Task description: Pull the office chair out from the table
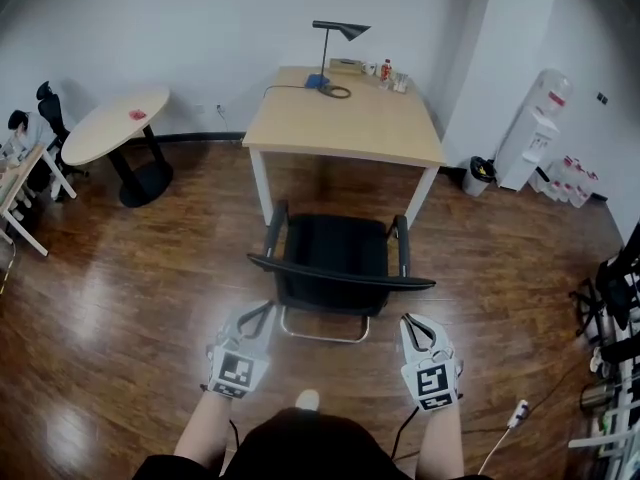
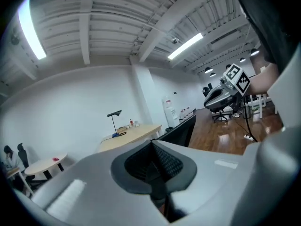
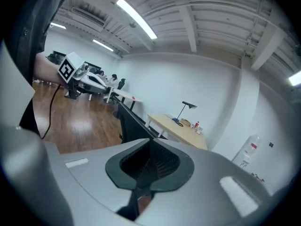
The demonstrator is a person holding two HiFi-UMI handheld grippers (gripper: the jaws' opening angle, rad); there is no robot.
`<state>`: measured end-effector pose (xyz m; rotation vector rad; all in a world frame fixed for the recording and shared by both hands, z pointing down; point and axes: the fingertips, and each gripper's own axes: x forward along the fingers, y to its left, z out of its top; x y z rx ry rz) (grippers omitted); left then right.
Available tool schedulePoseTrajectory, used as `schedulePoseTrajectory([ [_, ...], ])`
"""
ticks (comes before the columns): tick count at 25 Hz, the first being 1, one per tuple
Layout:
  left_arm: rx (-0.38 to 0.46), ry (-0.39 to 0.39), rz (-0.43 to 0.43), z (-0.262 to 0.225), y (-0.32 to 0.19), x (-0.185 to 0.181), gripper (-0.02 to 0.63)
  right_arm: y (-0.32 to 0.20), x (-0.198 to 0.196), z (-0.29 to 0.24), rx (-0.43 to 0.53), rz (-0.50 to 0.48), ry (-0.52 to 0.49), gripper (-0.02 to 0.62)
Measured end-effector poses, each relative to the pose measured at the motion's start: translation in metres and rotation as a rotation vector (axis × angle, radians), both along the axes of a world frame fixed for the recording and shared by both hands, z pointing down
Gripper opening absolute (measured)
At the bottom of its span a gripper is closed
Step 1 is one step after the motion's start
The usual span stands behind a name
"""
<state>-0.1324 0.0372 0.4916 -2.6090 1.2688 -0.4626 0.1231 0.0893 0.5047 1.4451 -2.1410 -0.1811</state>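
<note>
Left gripper (image 1: 262, 313) and right gripper (image 1: 412, 320): both clenched, empty, at 7 and 5 o'clock of the office chair (image 1: 335, 253), near it but apart. Chair sits at 6 o'clock of the table (image 1: 345, 128). Judged rigid and fairly heavy; best hold is the backrest rail (image 1: 340, 272).

Two tables: desk (image 1: 350, 128), oval table (image 1: 110, 128). One office chair (image 1: 335, 258) at desk. One lamp (image 1: 340, 30), one water dispenser (image 1: 530, 133).
</note>
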Motion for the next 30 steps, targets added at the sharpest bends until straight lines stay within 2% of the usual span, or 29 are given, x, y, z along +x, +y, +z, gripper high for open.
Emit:
schedulePoseTrajectory([
  [2, 0.01, 0.021, -0.017, -0.007, 0.01, 0.001, 0.003, 0.009, 0.005, -0.008, 0.016, 0.002, -0.02, 0.029],
  [7, 0.01, 0.169, -0.102, -0.026, 0.04, 0.005, 0.003, 0.044, 0.023, -0.022, 0.048, -0.01, -0.082, 0.026],
  [11, 0.011, 0.177, -0.134, -0.024, 0.074, 0.016, 0.003, 0.081, 0.041, -0.025, 0.088, -0.035, -0.1, 0.024],
  [14, 0.031, 0.195, -0.146, -0.029, 0.101, 0.021, 0.003, 0.103, 0.054, -0.033, 0.134, -0.018, -0.127, 0.021],
  [17, 0.061, 0.254, -0.157, -0.036, 0.129, 0.023, 0.003, 0.12, 0.071, -0.043, 0.166, 0.033, -0.271, 0.014],
  [19, 0.068, 0.299, -0.176, -0.041, 0.143, 0.021, 0.003, 0.129, 0.079, -0.048, 0.159, 0.049, -0.4, 0.014],
  [21, 0.067, 0.323, -0.202, -0.043, 0.152, 0.019, 0.003, 0.134, 0.083, -0.047, 0.143, 0.05, -0.475, 0.014],
  [25, 0.06, 0.291, -0.268, -0.04, 0.169, 0.015, 0.003, 0.148, 0.079, -0.041, 0.133, 0.023, -0.467, 0.012],
  [30, 0.054, 0.33, -0.265, -0.037, 0.189, 0.007, 0.003, 0.162, 0.065, -0.041, 0.139, -0.015, -0.485, 0.012],
])
